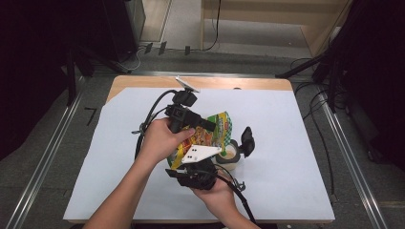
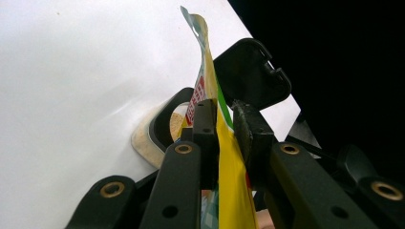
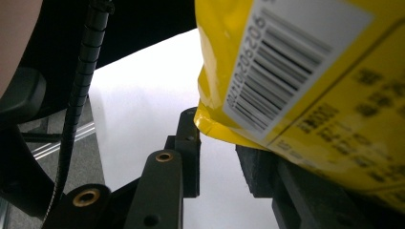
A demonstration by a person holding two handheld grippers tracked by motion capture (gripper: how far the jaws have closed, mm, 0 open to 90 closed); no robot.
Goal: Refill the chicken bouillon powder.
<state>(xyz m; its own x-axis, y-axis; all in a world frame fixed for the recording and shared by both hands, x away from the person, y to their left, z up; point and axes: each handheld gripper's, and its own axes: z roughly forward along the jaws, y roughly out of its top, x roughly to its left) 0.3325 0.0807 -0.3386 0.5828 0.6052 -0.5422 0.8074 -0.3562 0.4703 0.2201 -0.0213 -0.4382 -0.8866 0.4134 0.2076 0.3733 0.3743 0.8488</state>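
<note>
Left gripper (image 2: 224, 126) pinches the yellow snack bag (image 2: 229, 176) tight at its edge, holding it tilted over the open cup (image 1: 229, 156) on the white surface (image 1: 286, 143). Right gripper (image 3: 217, 148) seems spread, bag corner resting between its jaws.

The yellow packet (image 3: 305, 71) bears a barcode with digits, partly legible as "0205206".
</note>
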